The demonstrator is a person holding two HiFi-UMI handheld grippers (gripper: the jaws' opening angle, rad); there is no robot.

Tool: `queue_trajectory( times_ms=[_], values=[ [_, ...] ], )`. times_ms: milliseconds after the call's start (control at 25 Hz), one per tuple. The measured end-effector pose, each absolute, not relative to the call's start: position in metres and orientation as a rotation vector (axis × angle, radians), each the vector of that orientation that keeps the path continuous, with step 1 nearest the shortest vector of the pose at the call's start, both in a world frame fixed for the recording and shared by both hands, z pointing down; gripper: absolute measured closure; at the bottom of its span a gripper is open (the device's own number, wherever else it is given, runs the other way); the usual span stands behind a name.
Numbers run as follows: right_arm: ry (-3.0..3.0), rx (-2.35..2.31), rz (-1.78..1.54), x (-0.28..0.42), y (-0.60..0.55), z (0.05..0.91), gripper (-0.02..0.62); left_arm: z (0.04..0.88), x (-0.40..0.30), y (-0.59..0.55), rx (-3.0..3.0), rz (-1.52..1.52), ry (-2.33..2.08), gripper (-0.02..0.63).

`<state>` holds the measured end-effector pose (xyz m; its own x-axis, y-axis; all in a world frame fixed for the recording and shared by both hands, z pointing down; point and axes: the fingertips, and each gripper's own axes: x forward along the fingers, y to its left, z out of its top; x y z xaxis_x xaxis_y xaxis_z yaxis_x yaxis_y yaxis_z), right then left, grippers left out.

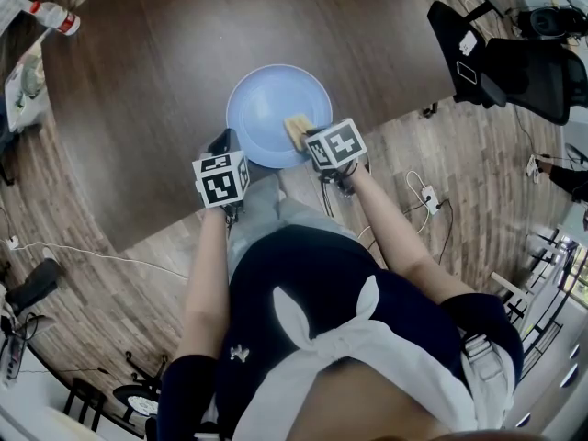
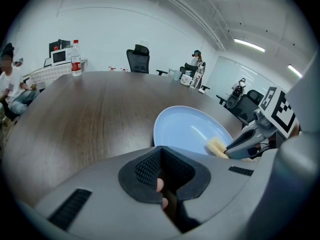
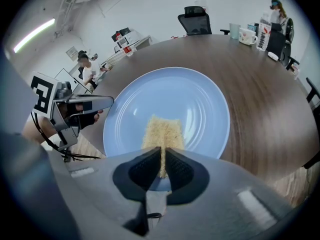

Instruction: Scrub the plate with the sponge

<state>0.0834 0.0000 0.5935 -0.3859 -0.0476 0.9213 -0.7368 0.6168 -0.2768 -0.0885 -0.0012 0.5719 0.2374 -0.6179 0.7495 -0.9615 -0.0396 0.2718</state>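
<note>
On the blue plate (image 1: pixel 266 99), right gripper (image 3: pixel 162 163) pinches the sponge (image 3: pixel 162 131); left gripper (image 2: pixel 161 173) beside, jaws seemingly together.

Open table (image 1: pixel 138 90) surface is presented beyond the plate (image 1: pixel 266 90). Its near rim is occupied by the left gripper (image 1: pixel 224 143) and right gripper (image 1: pixel 308 138); a bottle (image 1: pixel 53 18) is stationed far left.

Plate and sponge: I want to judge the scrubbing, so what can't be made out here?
Underside of the sponge: all views, hidden by the sponge itself, so pressure on the plate is unclear.
Near rim of the plate: right gripper view, behind the right gripper.
Whether the left gripper touches the rim: head view, too small and dark to tell.
Label on the bottle: left gripper view, too small.
</note>
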Motion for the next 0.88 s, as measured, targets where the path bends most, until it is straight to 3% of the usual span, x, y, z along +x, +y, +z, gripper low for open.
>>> queue_trajectory(
  times_ms=[880],
  values=[
    [-1.859, 0.503, 0.873, 0.051, 0.031, 0.592, 0.569, 0.570, -0.090, 0.001, 1.742, 0.560, -1.477, 0.600]
  ],
)
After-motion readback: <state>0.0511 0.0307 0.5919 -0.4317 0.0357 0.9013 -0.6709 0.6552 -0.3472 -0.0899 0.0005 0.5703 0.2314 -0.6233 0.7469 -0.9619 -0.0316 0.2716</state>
